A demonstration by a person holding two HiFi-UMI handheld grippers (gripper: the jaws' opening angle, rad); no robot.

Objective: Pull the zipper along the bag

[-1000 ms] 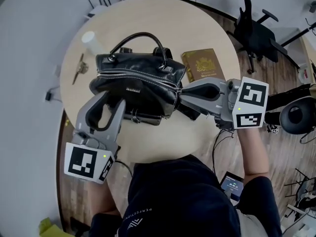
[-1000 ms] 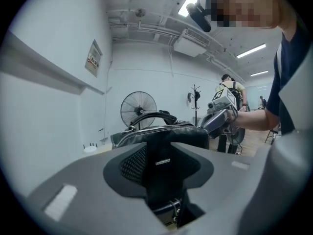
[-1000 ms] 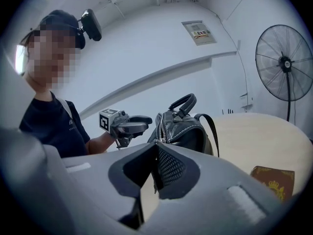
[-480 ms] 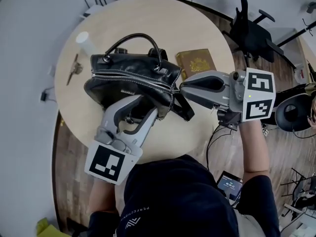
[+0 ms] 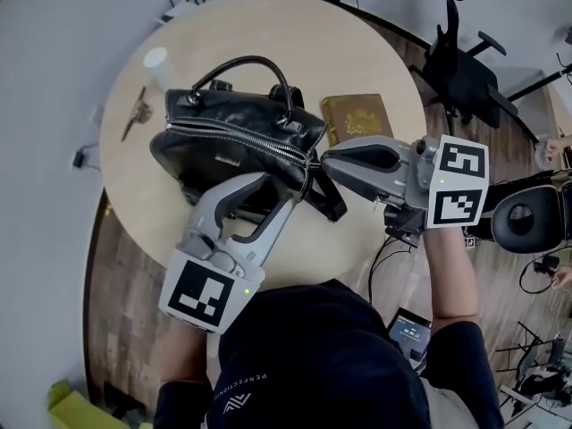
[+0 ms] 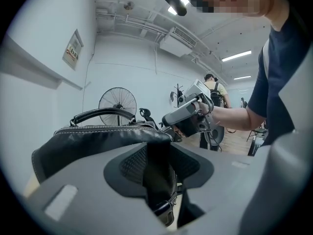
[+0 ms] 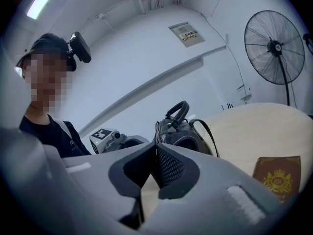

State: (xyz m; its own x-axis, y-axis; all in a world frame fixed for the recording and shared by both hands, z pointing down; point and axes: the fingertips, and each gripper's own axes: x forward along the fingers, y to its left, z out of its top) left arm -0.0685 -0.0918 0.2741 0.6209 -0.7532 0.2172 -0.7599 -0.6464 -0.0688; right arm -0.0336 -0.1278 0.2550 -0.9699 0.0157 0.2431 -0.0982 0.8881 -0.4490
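Shirt [image 5: 313, 365] print "PERFECTION…", partly legible. Book [image 5: 356, 117], wall notice [image 7: 185, 33]: unreadable.

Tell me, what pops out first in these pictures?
A shiny black bag sits on the round table. The left gripper clamps its near side, and the right gripper is shut at its zip end. A brown book lies just right of the bag.
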